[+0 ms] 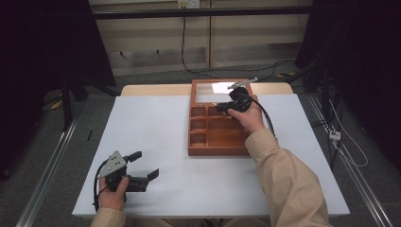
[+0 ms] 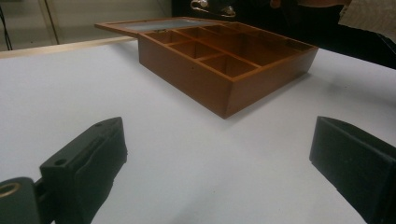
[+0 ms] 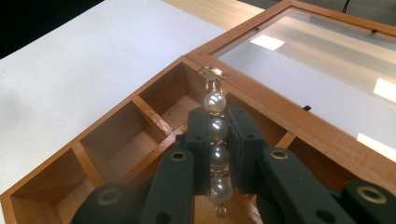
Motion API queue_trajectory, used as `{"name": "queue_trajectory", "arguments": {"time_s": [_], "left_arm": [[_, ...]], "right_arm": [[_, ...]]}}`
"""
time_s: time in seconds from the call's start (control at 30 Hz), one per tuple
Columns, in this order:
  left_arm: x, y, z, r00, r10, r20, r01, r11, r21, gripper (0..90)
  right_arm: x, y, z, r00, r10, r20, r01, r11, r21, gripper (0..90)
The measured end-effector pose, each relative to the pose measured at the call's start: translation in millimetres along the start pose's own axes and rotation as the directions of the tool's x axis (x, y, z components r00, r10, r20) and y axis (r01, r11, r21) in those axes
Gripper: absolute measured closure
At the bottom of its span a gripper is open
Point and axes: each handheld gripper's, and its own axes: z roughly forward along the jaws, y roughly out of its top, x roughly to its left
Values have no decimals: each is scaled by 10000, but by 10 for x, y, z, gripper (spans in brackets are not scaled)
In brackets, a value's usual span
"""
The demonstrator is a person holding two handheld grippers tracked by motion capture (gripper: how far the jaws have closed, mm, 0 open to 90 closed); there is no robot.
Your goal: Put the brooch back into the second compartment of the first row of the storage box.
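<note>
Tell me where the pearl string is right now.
The pearl string is clamped in the right gripper, held above the open wooden box near its hinge.

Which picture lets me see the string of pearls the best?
The right gripper view: the string of pearls sits up close, pinched between the right gripper jaws above the wooden box. In the high view the pearls are too small to make out.

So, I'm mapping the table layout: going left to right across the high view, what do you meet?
Left gripper, open above the white table → wooden box with its lid open → right gripper over the box.
</note>
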Motion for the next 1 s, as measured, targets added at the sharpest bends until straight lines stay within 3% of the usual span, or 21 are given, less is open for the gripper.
{"name": "queue_trajectory", "arguments": {"time_s": [1.0], "left_arm": [[3, 1, 5, 10000, 6, 34, -6, 10000, 15, 38]], "right_arm": [[-78, 2, 57, 9996, 291, 0, -291, 9994, -176, 801]]}}
